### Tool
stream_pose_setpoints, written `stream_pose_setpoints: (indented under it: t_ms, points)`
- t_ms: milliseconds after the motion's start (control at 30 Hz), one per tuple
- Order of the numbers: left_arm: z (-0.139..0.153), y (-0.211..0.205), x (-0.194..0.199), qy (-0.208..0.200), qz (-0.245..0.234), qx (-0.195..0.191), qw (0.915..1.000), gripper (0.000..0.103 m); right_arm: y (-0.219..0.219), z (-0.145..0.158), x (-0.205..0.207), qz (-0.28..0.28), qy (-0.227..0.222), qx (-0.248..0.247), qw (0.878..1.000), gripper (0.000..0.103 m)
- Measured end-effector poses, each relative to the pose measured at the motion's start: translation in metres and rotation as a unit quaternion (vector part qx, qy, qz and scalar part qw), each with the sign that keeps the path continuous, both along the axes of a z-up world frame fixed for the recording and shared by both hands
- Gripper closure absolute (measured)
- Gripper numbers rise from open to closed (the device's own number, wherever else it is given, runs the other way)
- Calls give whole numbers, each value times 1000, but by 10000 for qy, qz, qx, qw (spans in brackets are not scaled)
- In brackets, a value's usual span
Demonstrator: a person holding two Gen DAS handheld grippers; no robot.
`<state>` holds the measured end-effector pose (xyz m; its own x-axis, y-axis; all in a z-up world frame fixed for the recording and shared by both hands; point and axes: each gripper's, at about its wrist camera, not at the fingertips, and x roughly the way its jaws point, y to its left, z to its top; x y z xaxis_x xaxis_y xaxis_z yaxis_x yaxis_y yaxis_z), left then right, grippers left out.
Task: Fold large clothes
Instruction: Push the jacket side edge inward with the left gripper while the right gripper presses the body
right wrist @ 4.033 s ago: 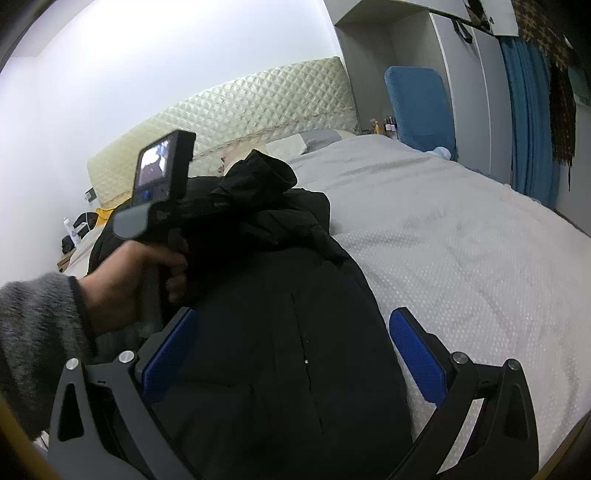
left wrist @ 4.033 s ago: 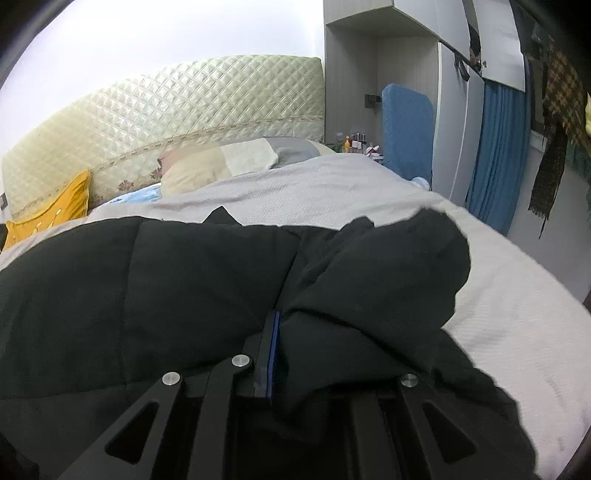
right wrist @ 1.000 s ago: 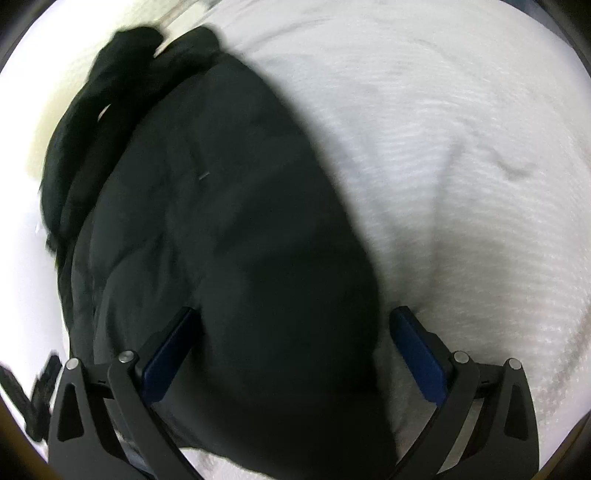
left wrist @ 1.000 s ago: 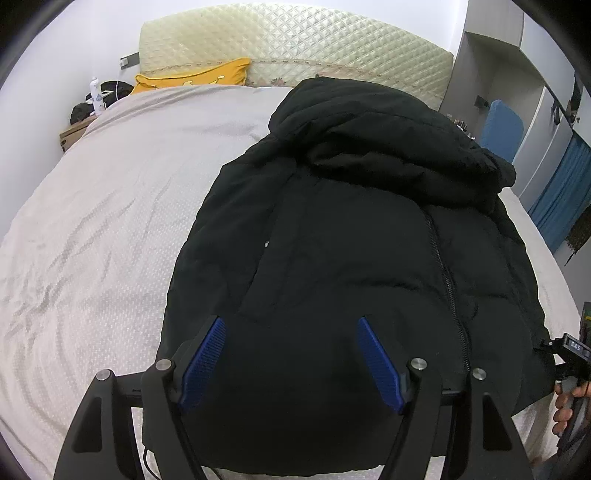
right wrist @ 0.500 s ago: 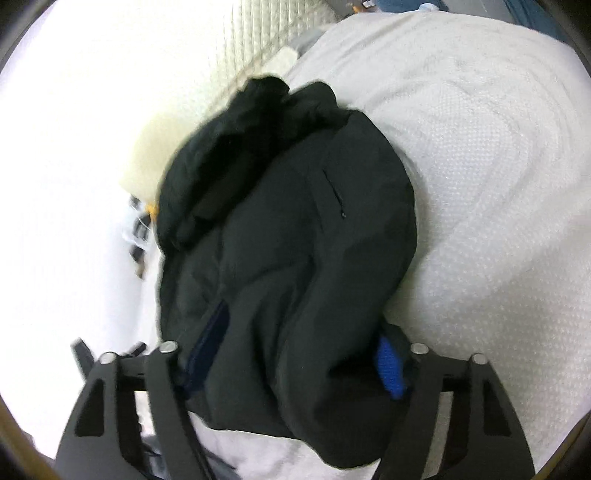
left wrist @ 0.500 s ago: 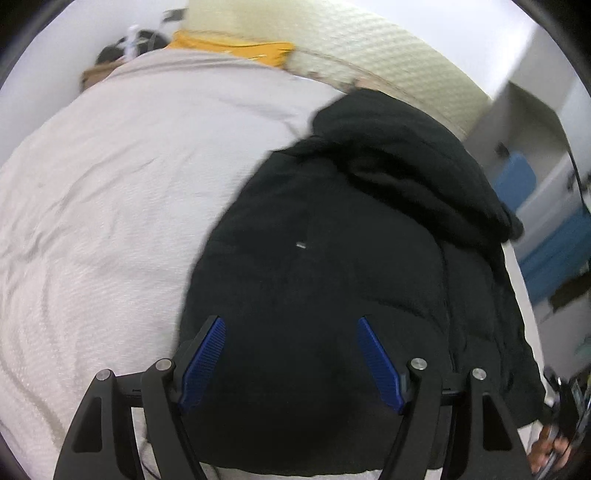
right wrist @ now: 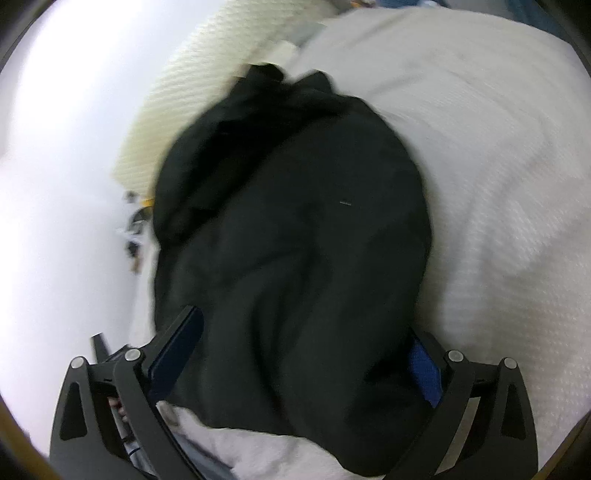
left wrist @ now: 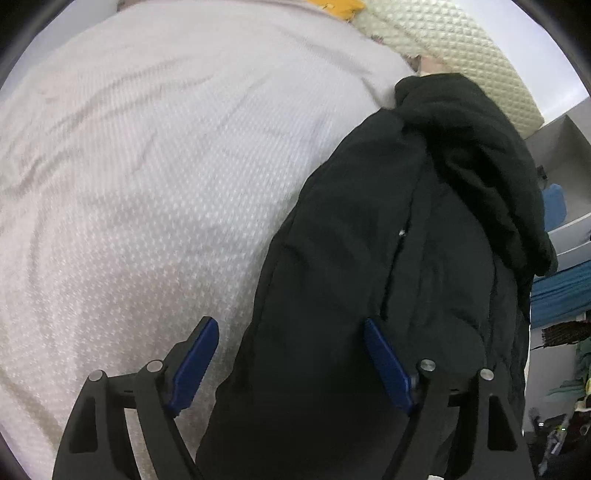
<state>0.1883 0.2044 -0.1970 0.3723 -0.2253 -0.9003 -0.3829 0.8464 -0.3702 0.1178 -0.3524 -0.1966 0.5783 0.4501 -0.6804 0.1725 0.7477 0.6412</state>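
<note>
A black puffer jacket (left wrist: 388, 258) lies on the bed, hood toward the headboard. In the left wrist view my left gripper (left wrist: 291, 363) is open, its blue-padded fingers astride the jacket's lower left edge, the left finger over bare sheet. In the right wrist view, which is blurred, the jacket (right wrist: 303, 229) fills the middle. My right gripper (right wrist: 306, 360) is open with the jacket's hem bunched between its fingers; the right pad (right wrist: 424, 369) is partly hidden by fabric.
The white textured bedspread (left wrist: 140, 177) spreads to the left of the jacket. A quilted cream headboard (left wrist: 454, 55) and a yellow pillow (left wrist: 332, 5) are at the far end. A blue chair (left wrist: 554, 206) and blue curtain (left wrist: 557, 295) stand to the right.
Both grippers have tilted and dropped closer to the jacket's hem. My left gripper has shifted to the jacket's left edge. The hem has bunched up between my right gripper's fingers.
</note>
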Motion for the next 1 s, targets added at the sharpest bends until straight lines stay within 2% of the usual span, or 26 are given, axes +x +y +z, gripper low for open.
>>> stream_pose_setpoints:
  t_ms: [100, 200, 300, 400, 467, 533, 567, 667, 767, 900, 933, 1000]
  points:
    - [-9, 0, 3, 180, 70, -94, 9998, 18, -6, -22, 5, -263, 480, -187, 9983, 3]
    - [-16, -1, 4, 261, 64, -266, 9993, 18, -22, -48, 8, -583, 1051, -64, 9927, 3]
    - [-16, -4, 4, 186, 5, -517, 9985, 18, -24, -56, 16, -656, 1164, 181, 9909, 2]
    - [-10, -6, 1, -57, -87, -912, 9958, 18, -20, -48, 20, -444, 912, 488, 9936, 3]
    - [-3, -9, -2, -289, -195, -1242, 9916, 18, -14, -38, 18, -275, 691, 520, 9959, 7]
    - [3, -18, -1, -574, -529, -1822, 9802, 18, -10, -25, 14, -137, 423, 506, 9977, 11]
    - [7, -23, -1, -675, -680, -1916, 9768, 18, -7, -19, 11, -89, 281, 540, 9981, 14]
    - [18, -39, 0, -849, -1030, -1717, 9761, 18, -2, -3, 6, 24, -133, 733, 9972, 17]
    - [8, -46, 4, -585, -977, -1588, 9807, 18, -2, 3, 1, 56, -277, 765, 9967, 18]
    - [-5, -43, 10, -397, -818, -1812, 9792, 18, -4, -17, 3, -122, 329, 400, 9986, 18]
    - [-6, -42, 9, -418, -827, -1889, 9776, 18, -4, -30, 6, -159, 678, 211, 9973, 20]
    - [-4, -40, 6, -474, -874, -1991, 9749, 20, -7, -40, 5, -200, 967, 106, 9951, 29]
